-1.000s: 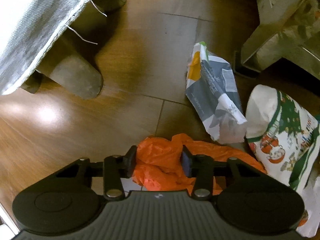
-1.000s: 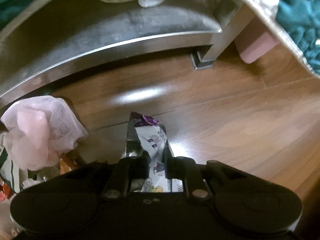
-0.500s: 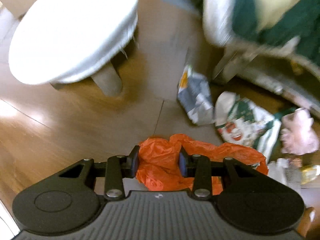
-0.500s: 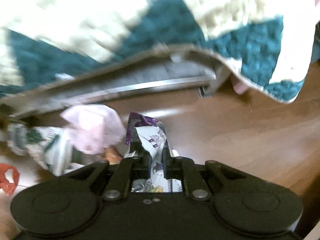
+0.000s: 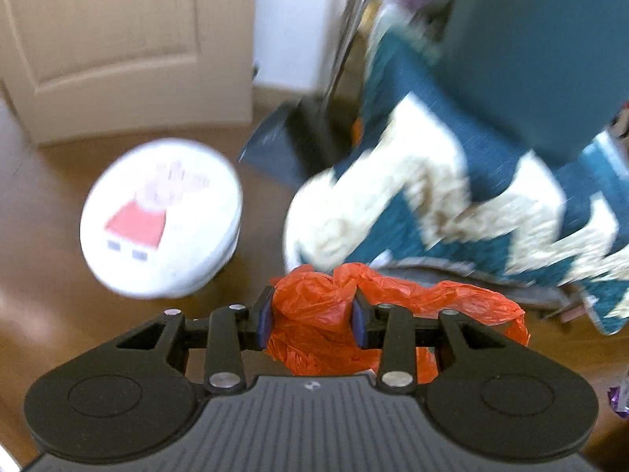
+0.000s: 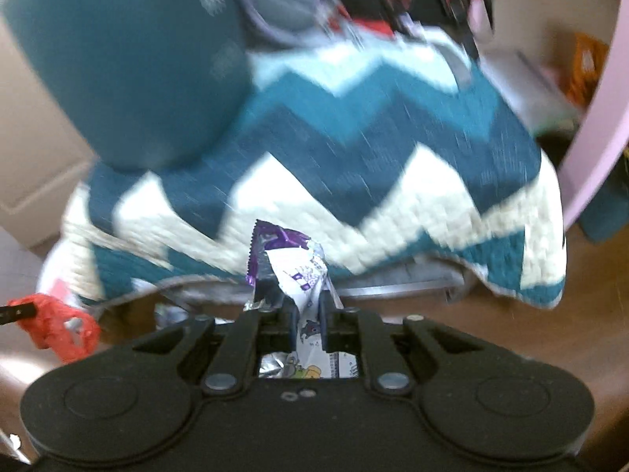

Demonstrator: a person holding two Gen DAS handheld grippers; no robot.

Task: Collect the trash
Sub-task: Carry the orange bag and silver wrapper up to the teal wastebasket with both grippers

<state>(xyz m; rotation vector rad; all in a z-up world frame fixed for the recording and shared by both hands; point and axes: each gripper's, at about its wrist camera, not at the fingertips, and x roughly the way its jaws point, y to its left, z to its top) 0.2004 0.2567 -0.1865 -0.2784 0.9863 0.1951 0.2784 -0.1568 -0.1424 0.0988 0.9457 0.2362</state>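
My left gripper [image 5: 312, 316] is shut on a crumpled orange plastic bag [image 5: 393, 306], which hangs out to the right, lifted off the floor. My right gripper [image 6: 307, 324] is shut on a purple and white foil snack wrapper [image 6: 293, 271] that sticks up between the fingers. The orange bag also shows at the left edge of the right wrist view [image 6: 59, 324]. The purple wrapper shows at the right edge of the left wrist view [image 5: 619, 401]. Both views are blurred by motion.
A round white stool with a cartoon pig print [image 5: 161, 216] stands on the wooden floor at left. A teal and cream zigzag blanket [image 5: 471, 204] drapes over furniture, with a teal cushion [image 6: 129, 63] on it. A beige door [image 5: 118, 39] is behind.
Both grippers have lifted high and tilted up with their loads. The floor trash pile has dropped out of view; the stool top, door and blanket now show.
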